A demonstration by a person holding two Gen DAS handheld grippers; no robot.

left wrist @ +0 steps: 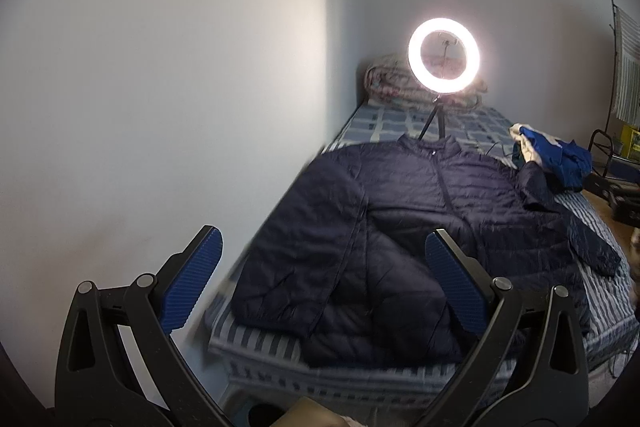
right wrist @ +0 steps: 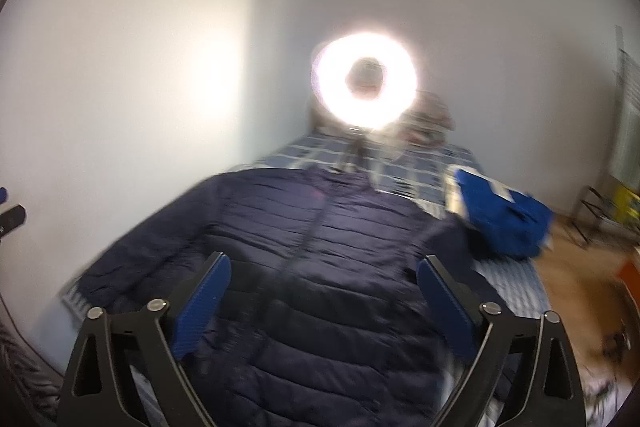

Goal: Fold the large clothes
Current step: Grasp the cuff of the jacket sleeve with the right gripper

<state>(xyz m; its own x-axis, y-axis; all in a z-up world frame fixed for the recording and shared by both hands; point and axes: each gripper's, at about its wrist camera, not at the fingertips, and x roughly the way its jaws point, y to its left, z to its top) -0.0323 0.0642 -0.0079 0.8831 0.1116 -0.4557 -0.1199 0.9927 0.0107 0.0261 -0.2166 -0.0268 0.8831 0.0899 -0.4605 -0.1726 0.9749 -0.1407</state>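
Jacket [left wrist: 420, 219], dark navy and quilted, lies front-up across the bed [left wrist: 384, 123], collar toward the ring light [left wrist: 443, 55] at twelve o'clock and hem toward me. Its left sleeve, at about nine o'clock in the left wrist view, is already laid in over the chest, which I take as the first fold made; the other sleeve trails off toward three o'clock, not yet brought in.

The left gripper [left wrist: 323, 259] hangs above the near edge of the bed with its jaws released and nothing between them; the blue pads stand wide, the left one against the bare wall [left wrist: 160, 67], the right one over the jacket's lower panel. I'd guess it sits there free to pin or smooth the folded side.

Further right, the right gripper [right wrist: 323, 293] is centred over the zip line, jaws spread wide and empty as well; the picture is smeared, so finer detail is lost. My guess is that it is lined up to go for the loose sleeve or the hem.

At two o'clock a bright blue garment [right wrist: 504, 219] is heaped beside the jacket's shoulder, probably waiting its turn.
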